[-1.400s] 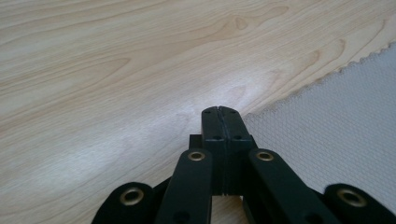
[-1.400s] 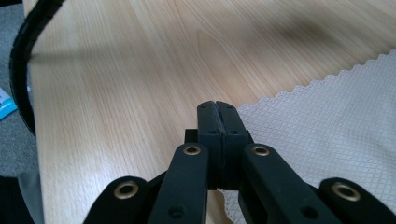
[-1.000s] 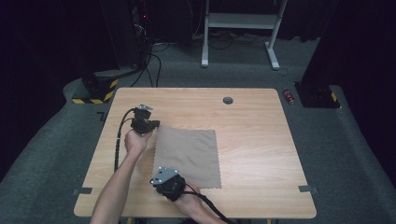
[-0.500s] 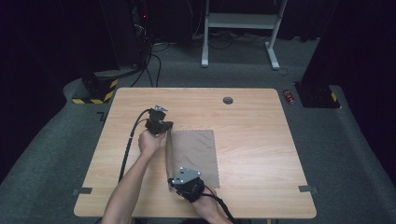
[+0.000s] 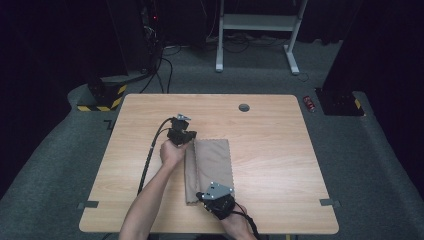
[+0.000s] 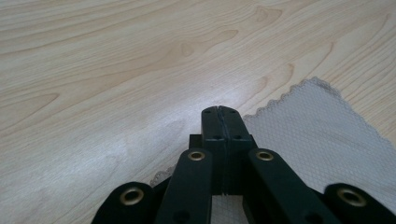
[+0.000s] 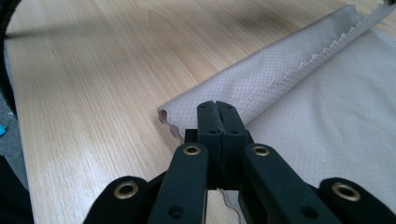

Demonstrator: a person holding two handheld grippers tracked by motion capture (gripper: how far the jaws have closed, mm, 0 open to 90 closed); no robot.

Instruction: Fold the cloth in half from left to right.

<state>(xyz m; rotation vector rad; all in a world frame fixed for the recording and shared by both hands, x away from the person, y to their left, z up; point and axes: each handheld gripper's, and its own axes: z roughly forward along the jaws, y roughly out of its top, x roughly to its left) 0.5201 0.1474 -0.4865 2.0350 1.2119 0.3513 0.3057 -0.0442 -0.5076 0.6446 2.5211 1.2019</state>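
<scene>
A beige mesh cloth [image 5: 217,160] lies on the wooden table [image 5: 280,135], its left part rolled over into a long fold [image 5: 190,172]. My left gripper [image 5: 189,141] is at the cloth's far left corner, jaws shut, with the scalloped edge of the cloth [image 6: 303,126] running under them. At the near left corner sits my right gripper [image 5: 207,194], also shut. In the right gripper view the cloth [image 7: 327,121] passes beneath the right gripper [image 7: 217,107] and the fold [image 7: 261,79] stretches away from it. The left gripper [image 6: 219,112] hovers just above the wood.
A round cable hole [image 5: 244,107] sits near the table's far edge. On the floor beyond the right corner lies a small red thing [image 5: 310,103]. A yellow-black striped block [image 5: 105,97] and cables are at the back left. Bare wood [image 5: 280,165] spreads right of the cloth.
Both grippers have moved to the right, drawing the cloth's left edge over itself. The visible cloth has grown narrower and a fold has formed along its left side.
</scene>
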